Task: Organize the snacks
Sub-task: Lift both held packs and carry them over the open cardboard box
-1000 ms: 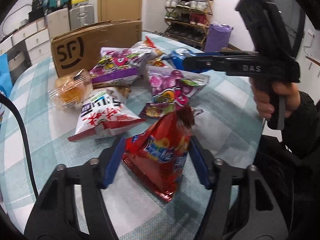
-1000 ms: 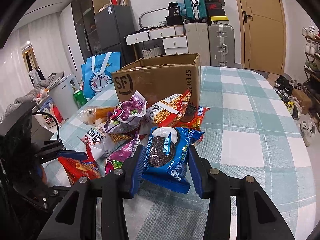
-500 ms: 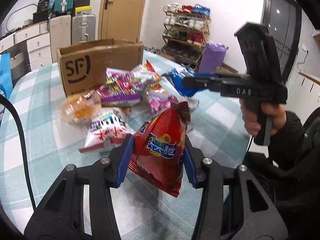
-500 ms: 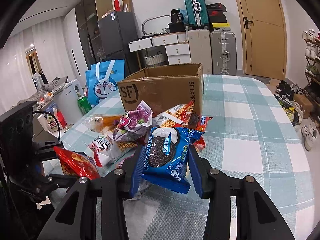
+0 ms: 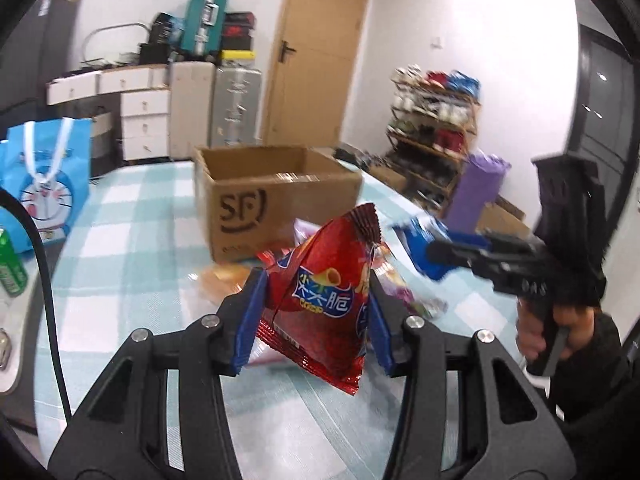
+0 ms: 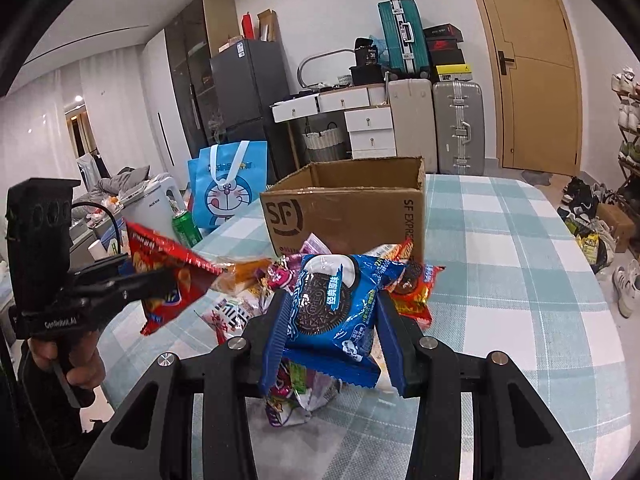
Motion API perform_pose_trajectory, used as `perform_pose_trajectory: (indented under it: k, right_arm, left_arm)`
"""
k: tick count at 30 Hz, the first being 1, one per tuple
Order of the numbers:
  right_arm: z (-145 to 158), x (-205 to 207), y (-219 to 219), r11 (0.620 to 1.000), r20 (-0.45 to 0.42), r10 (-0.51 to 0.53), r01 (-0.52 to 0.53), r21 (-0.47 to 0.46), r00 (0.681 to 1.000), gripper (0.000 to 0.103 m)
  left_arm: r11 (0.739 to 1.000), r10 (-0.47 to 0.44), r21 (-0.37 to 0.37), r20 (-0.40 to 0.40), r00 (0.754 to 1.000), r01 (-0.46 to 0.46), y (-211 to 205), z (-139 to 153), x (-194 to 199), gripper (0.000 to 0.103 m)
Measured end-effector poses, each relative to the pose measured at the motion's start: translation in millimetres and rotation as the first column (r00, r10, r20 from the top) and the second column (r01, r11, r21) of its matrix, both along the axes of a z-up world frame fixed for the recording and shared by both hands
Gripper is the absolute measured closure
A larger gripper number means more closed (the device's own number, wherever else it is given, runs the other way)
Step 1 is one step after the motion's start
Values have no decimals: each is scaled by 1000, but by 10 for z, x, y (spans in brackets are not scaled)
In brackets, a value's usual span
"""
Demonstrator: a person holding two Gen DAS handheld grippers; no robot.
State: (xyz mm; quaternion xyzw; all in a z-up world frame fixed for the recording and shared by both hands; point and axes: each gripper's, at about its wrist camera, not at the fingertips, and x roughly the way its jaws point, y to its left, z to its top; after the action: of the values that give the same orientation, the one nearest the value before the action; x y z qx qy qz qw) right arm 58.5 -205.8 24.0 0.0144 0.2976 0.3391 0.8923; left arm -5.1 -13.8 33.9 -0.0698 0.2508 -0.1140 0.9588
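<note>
A checked worktop carries an open cardboard box just beyond both sets of fingers. The left gripper has just closed snugly on a red chip bag; the right gripper pinches a blue cookie pack. Both seem lifted clear of the snack pile. Carry each over the box rim before letting go; bare worktop lies right.

The worktop wore a pale teal-and-white check; the cardboard box was plain brown with black lettering, one snack bag glossy red, the cookie pack blue, each claw black with blue pads
</note>
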Motion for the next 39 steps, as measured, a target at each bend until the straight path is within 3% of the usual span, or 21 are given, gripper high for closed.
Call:
perform_pose_trajectory:
  k: [8,20,39]
  right_arm:
    - [213,166,100,999,13,-17,17,30,1000,60]
    - [564,526,240,997,36,-35,33,66,999,60]
    - [495,1193,585,995,-27,-74,76,58,997,60]
  left_arm:
    - [994,112,-2,25,993,-112,122,271,257,58]
    - [985,173,-3,-1,985,-173,140,463,858,58]
    - [982,188,-11,-49,981,-189,181,404,1916,58]
